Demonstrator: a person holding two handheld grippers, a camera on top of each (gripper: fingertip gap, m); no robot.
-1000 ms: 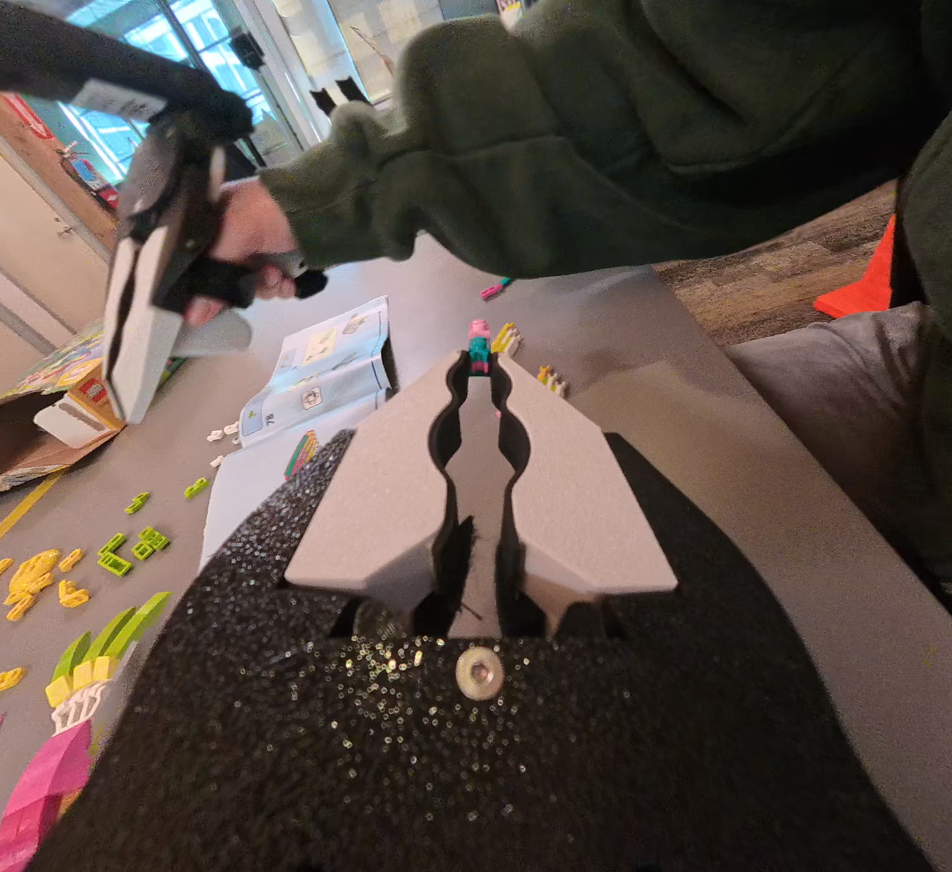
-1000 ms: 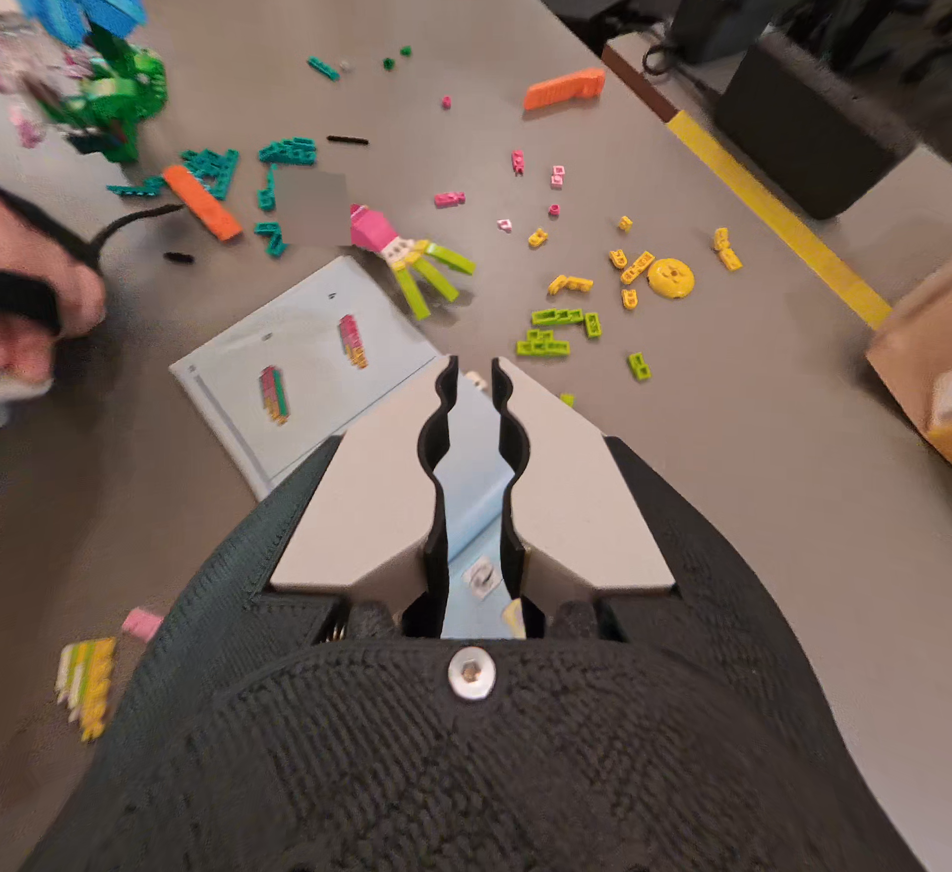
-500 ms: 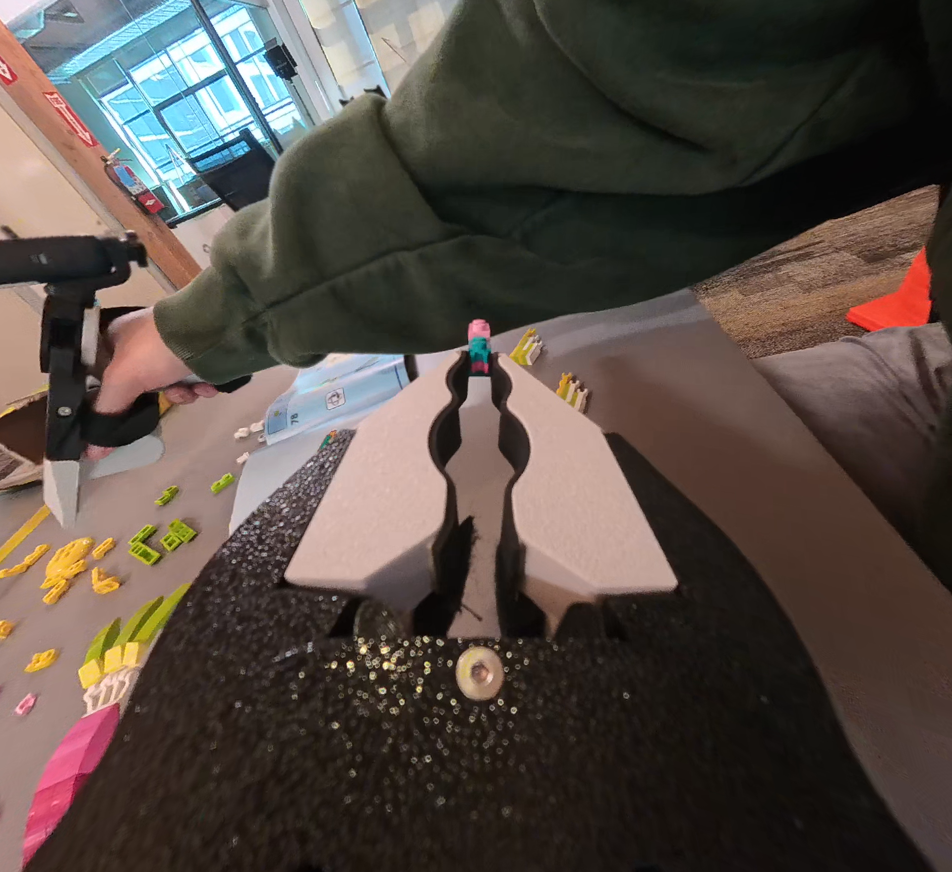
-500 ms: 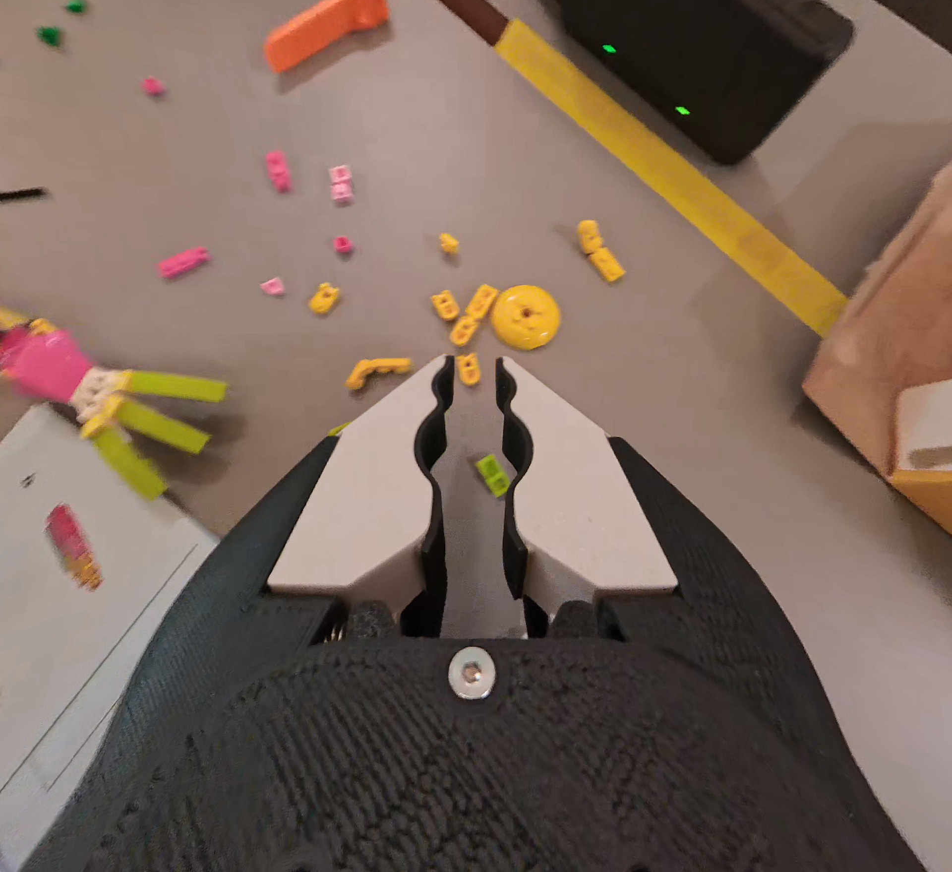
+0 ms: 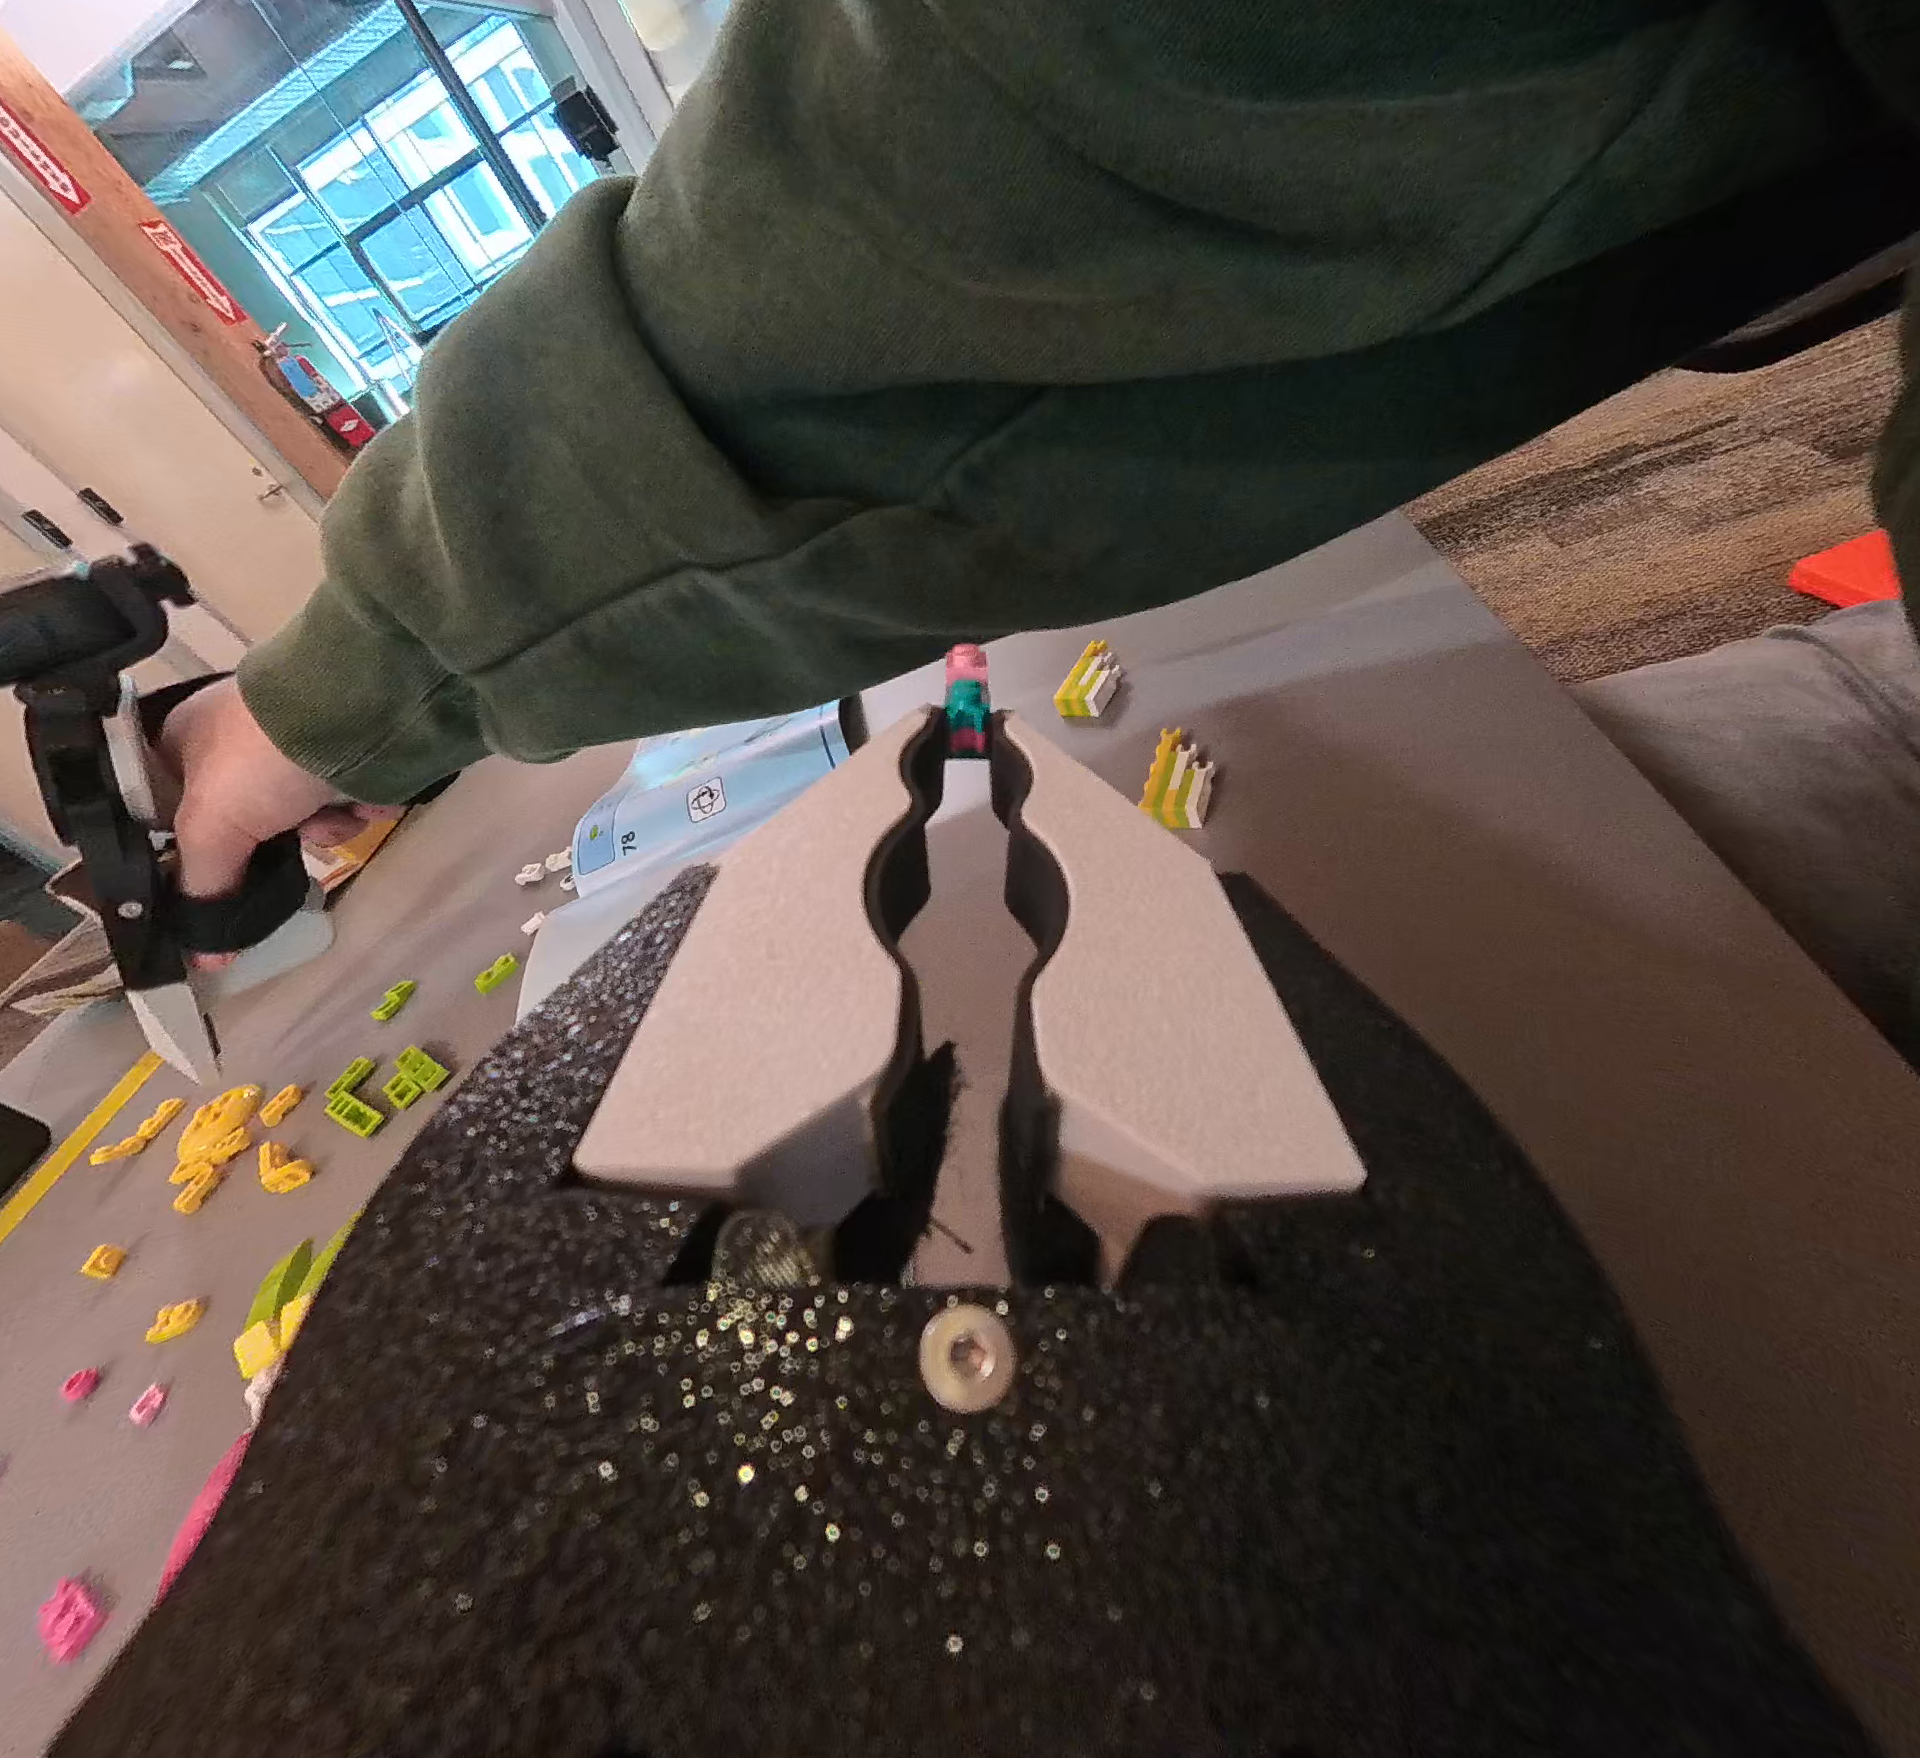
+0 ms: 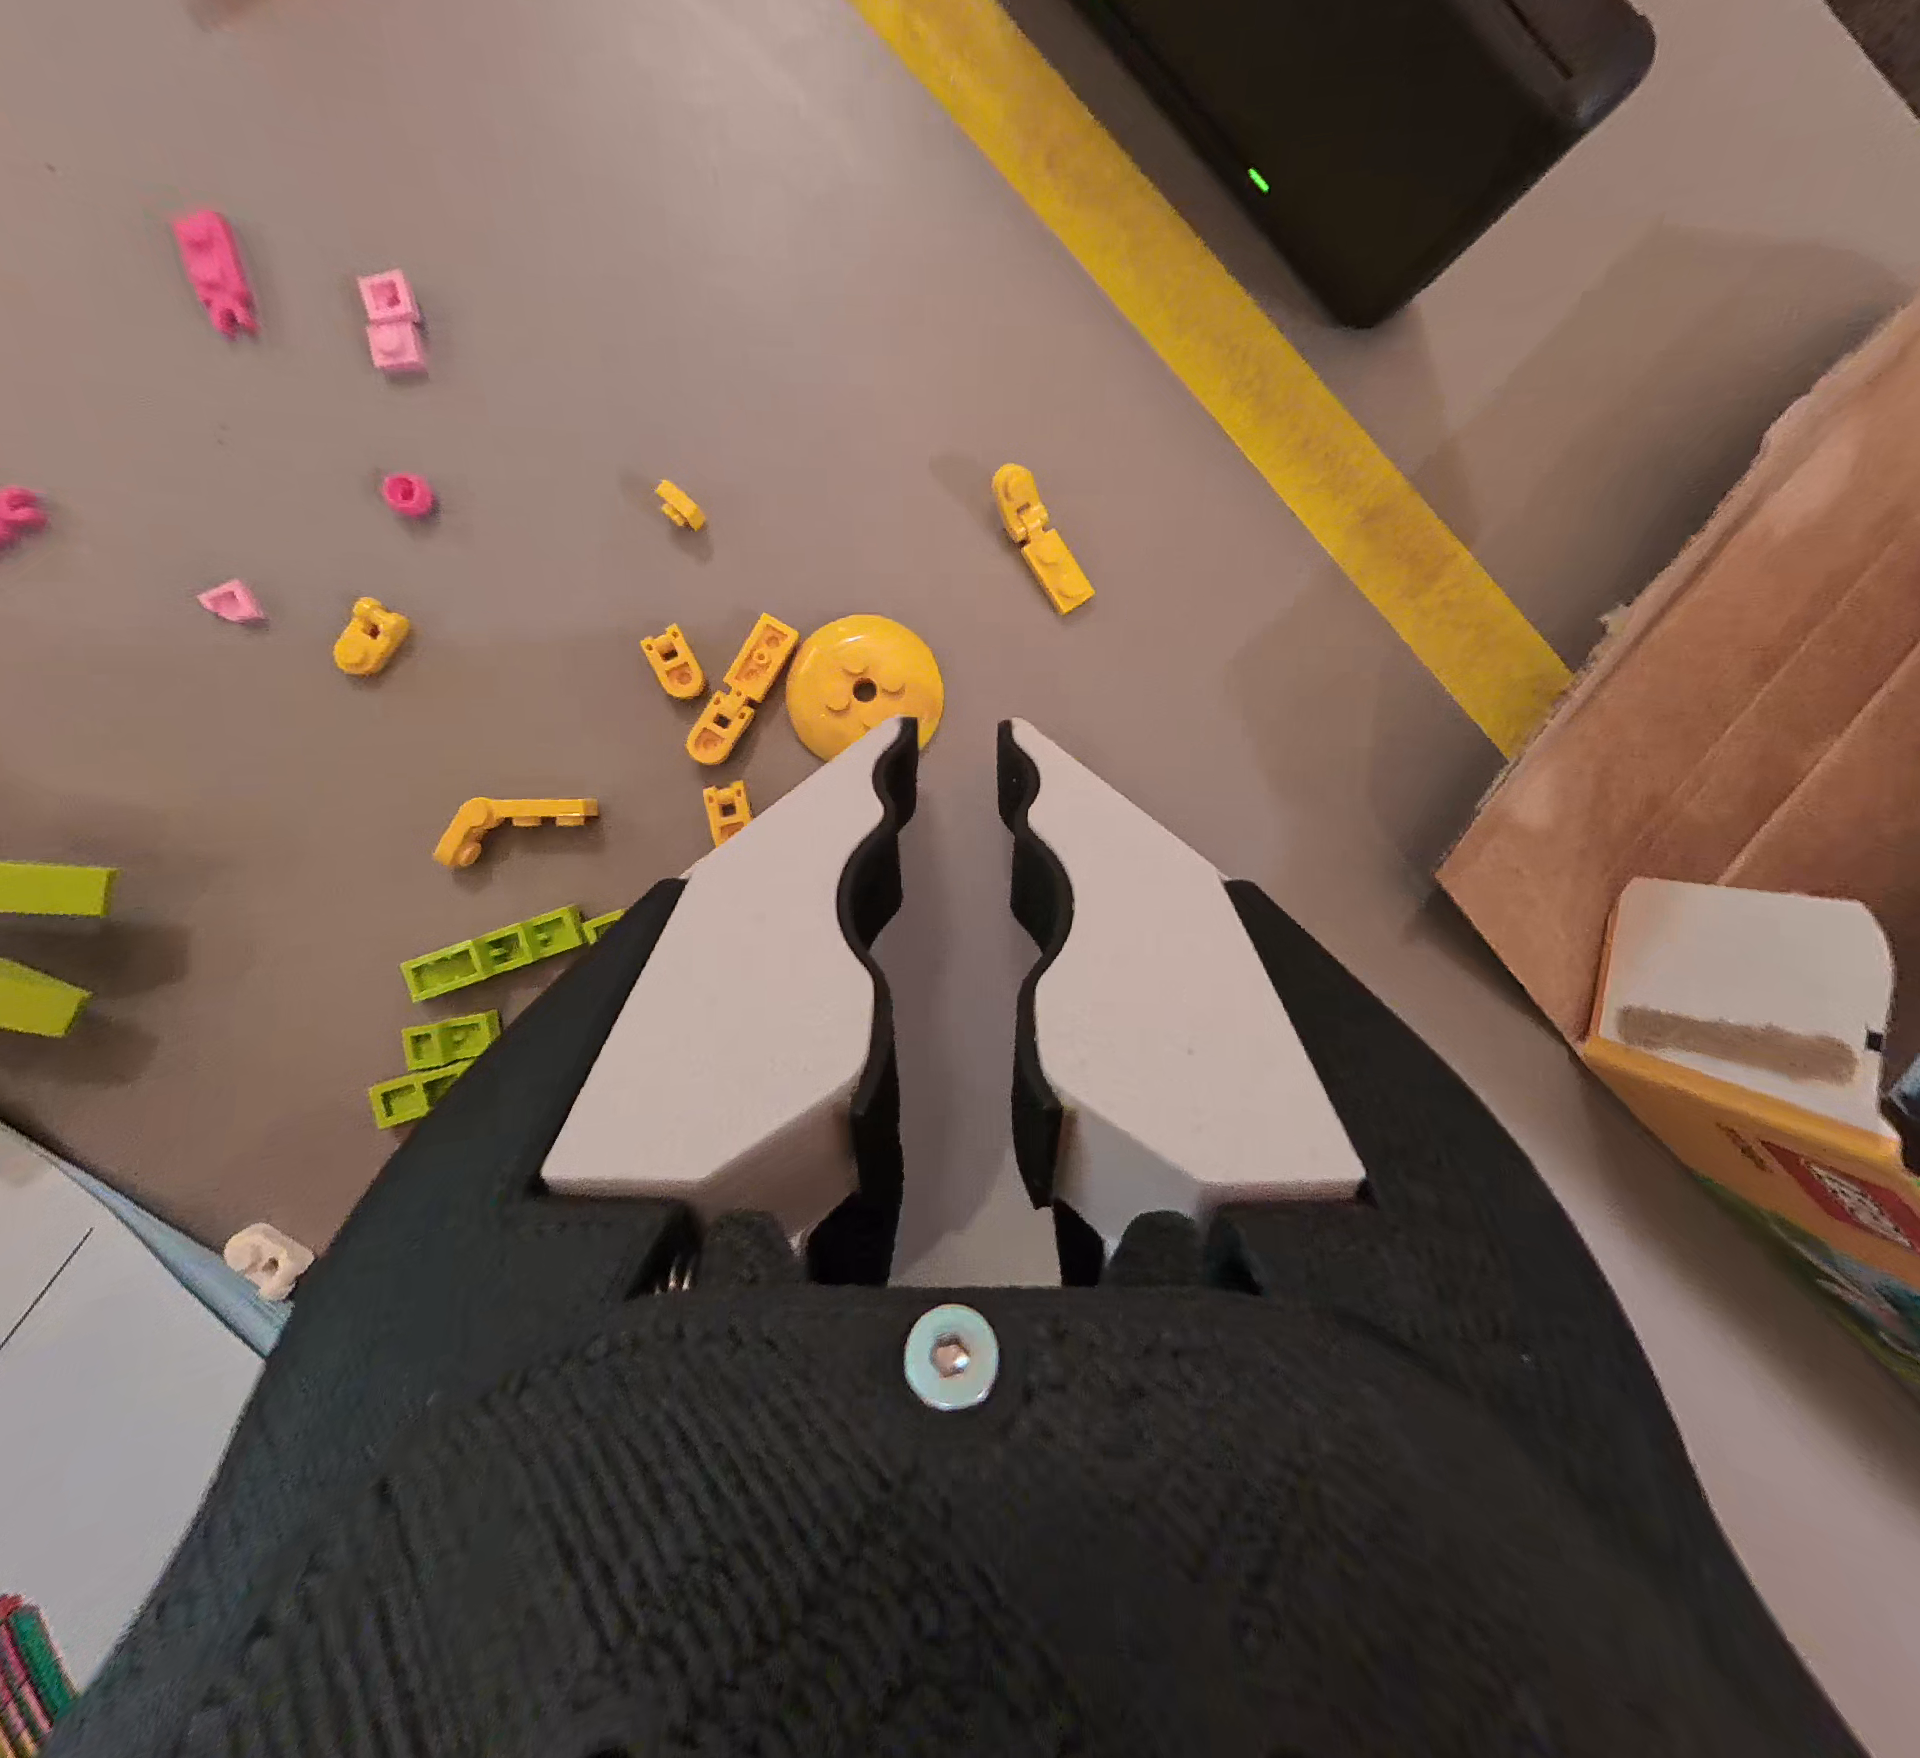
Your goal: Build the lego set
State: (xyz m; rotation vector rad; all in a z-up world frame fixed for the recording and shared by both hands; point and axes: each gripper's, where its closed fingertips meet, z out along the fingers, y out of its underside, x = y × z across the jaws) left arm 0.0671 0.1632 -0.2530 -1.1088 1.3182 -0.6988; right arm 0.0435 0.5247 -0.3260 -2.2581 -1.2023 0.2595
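— At the left wrist view's centre, what does the left claw [image 5: 966,732] hold?
— A small teal-and-pink lego piece [image 5: 966,706], pinched at its nearly closed tips above the tabletop [image 5: 1507,929].
— And the right wrist view?
— Right claw [image 6: 956,737] slightly parted, empty, hovering beside a yellow round lego plate [image 6: 857,682].

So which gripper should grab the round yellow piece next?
The right gripper, probably. It is open and empty, with its tips right beside the yellow disc. The left gripper is shut on a small pink-and-teal piece, far from the yellow pile.
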